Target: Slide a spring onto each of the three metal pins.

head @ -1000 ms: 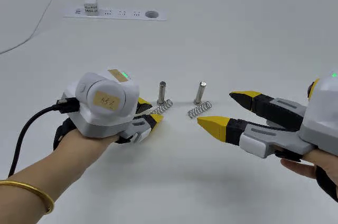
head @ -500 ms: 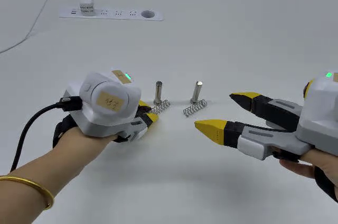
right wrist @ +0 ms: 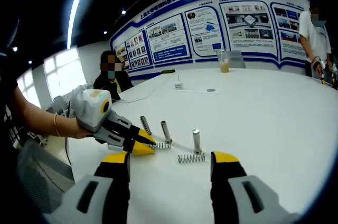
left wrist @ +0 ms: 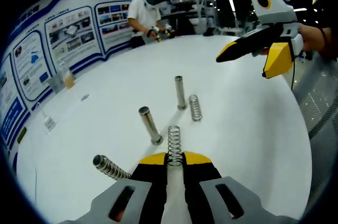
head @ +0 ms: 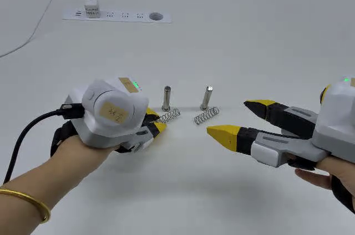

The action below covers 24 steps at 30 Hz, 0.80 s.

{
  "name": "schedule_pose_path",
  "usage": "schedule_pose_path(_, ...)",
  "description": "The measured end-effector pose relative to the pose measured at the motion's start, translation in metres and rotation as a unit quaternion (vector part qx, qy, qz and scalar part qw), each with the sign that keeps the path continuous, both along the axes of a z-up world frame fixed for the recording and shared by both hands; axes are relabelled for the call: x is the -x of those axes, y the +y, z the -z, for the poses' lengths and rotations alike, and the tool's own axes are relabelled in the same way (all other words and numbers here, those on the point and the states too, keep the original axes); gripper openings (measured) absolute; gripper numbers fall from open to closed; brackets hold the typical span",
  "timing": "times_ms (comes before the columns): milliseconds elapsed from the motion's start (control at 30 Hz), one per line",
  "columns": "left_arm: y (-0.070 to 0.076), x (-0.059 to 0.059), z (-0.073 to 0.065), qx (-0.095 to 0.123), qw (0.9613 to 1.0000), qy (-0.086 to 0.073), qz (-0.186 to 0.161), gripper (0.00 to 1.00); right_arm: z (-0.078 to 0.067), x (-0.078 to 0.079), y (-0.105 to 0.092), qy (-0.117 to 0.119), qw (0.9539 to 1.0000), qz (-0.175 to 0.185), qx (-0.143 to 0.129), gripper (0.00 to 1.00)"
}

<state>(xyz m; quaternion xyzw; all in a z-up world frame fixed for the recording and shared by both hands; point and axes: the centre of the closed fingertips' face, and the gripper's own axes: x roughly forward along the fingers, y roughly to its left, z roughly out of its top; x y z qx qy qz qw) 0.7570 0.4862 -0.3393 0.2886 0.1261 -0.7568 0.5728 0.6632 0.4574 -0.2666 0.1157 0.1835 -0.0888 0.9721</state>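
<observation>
Springs number three on the white table [head: 233, 35]. One spring [left wrist: 174, 143] sticks forward out of the left gripper [left wrist: 175, 159], whose yellow-tipped jaws are pinched closed on its near end. Its free end lies just beside the foot of the left pin [left wrist: 149, 125], apart from the pin's top. In the head view this held spring [head: 170, 115] runs from the left gripper [head: 155, 124] toward that left pin [head: 166, 98], which stands upright. A second spring [head: 206, 115] lies flat and loose just in front of the right pin [head: 206, 97], also upright. A third pin [left wrist: 108, 167], left of the gripper's jaws in the left gripper view, has a coil around its shaft; whether it stands straight I cannot tell. The right gripper [head: 239, 118] hovers to the right of the loose spring, jaws spread wide with nothing between them, tips pointing left toward the pins. At the far left edge of the table lies a power strip [head: 125, 15] with a white charger [head: 91, 9] plugged into it.
</observation>
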Motion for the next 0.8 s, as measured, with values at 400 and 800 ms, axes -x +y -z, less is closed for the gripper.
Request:
schedule_pose_path(400,0.008,0.007,-0.034,0.045,0.9989,0.011,0.002,0.10,-0.010,-0.004,-0.004,-0.021,0.9994,0.013,-0.023,0.61)
schedule_pose_path(800,0.017,0.019,-0.066,0.095,0.9948,0.037,-0.001,0.10,-0.030,-0.018,0.004,-0.065,0.9957,0.008,-0.066,0.55)
